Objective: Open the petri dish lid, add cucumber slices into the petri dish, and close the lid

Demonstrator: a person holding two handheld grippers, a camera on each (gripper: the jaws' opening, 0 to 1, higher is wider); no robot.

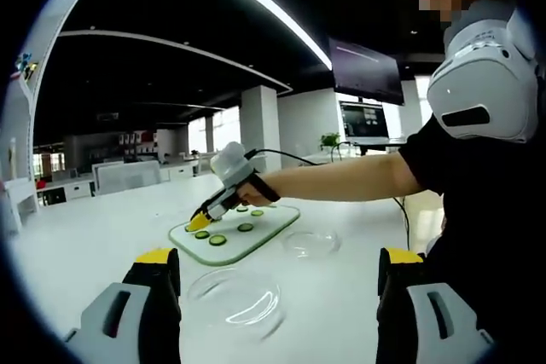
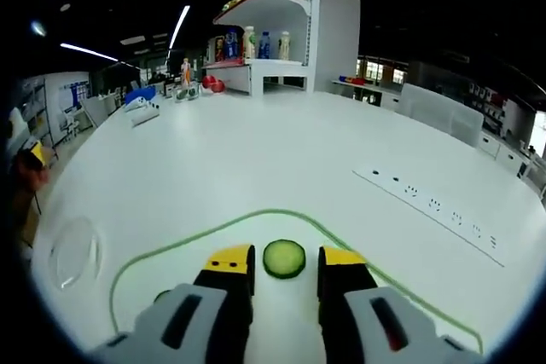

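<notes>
A white cutting board [image 1: 256,240] with a green rim lies on the white table and carries several cucumber slices [image 1: 217,239]. My right gripper [image 1: 200,222], held by a hand, dips its yellow tips onto the board's left end. In the right gripper view, my right gripper [image 2: 286,267] is open, with one cucumber slice [image 2: 284,258] flat on the board [image 2: 136,266] between its jaws. My left gripper [image 1: 277,272] hangs wide open above a clear petri dish part [image 1: 235,297]. A second clear dish part [image 1: 311,243] sits right of the board, and one dish part [image 2: 75,251] shows left of the board.
A person in a black shirt [image 1: 478,210] stands at the right. A row of sockets [image 2: 426,198] is set into the table. Shelves with bottles and snacks [image 2: 256,40] stand at the far end. A monitor [image 1: 365,121] sits behind the arm.
</notes>
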